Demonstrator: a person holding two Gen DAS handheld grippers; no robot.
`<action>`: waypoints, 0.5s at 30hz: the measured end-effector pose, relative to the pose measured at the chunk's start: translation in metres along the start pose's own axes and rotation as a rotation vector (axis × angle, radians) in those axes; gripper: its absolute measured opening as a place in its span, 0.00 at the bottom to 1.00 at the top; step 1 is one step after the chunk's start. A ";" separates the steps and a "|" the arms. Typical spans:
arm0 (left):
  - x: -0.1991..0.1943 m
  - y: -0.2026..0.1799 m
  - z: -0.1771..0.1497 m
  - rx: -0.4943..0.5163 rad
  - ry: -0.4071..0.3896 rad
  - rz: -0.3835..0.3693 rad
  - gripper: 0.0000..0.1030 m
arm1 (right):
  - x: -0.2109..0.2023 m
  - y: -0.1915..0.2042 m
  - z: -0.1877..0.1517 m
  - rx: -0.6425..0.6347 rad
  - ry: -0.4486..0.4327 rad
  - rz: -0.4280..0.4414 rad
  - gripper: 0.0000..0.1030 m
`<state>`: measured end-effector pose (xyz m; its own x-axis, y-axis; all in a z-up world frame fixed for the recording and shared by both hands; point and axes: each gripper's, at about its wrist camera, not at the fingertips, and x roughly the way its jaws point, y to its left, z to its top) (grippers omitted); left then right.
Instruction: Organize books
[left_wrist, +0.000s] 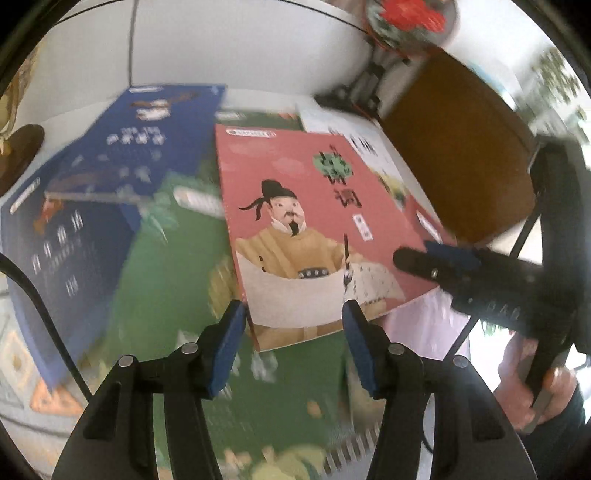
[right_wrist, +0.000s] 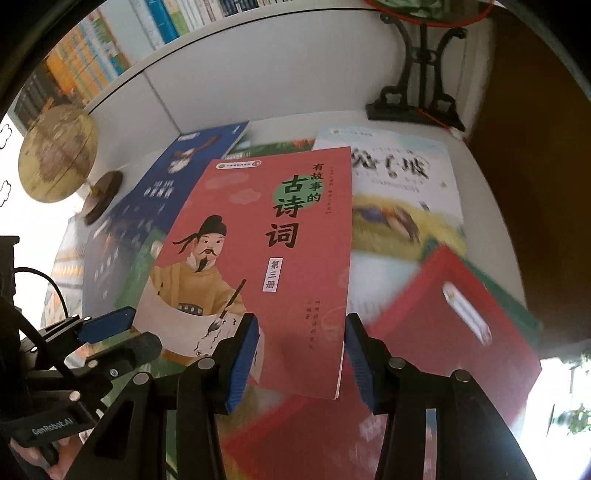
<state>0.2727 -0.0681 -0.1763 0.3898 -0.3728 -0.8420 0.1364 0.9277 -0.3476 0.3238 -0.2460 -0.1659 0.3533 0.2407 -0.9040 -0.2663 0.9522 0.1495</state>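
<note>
Pink book (right_wrist: 258, 258) titled 有故事的古诗词, 第三册, lifted above scattered blue (right_wrist: 162, 192), green and red (right_wrist: 443, 332) books on white desk (right_wrist: 476, 206). Pinched at opposite lower corners by left gripper (right_wrist: 122, 332) (marked GenRobot.AI) and right gripper (left_wrist: 424, 254). Globe (right_wrist: 55, 155) left, ornamental stand (right_wrist: 417, 92) behind.

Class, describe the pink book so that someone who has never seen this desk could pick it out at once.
Start at the white desk below the bookshelf, with a globe on its left. Books lie scattered there, and the pink book is uppermost in the middle. Only it shows a bearded man in a yellow robe writing with a brush, unlike the blue book beside it.
</note>
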 end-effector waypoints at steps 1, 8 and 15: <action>0.001 -0.005 -0.009 0.012 0.016 -0.009 0.49 | -0.005 -0.002 -0.010 -0.002 0.006 -0.005 0.46; 0.005 -0.012 -0.041 -0.017 0.050 -0.020 0.49 | -0.015 -0.022 -0.059 0.057 0.043 0.003 0.46; 0.012 -0.003 -0.029 -0.088 0.046 0.046 0.51 | -0.009 -0.028 -0.052 0.088 0.008 -0.043 0.45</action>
<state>0.2506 -0.0765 -0.1976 0.3509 -0.3327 -0.8753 0.0383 0.9391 -0.3416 0.2812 -0.2850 -0.1832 0.3555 0.1983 -0.9134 -0.1714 0.9745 0.1448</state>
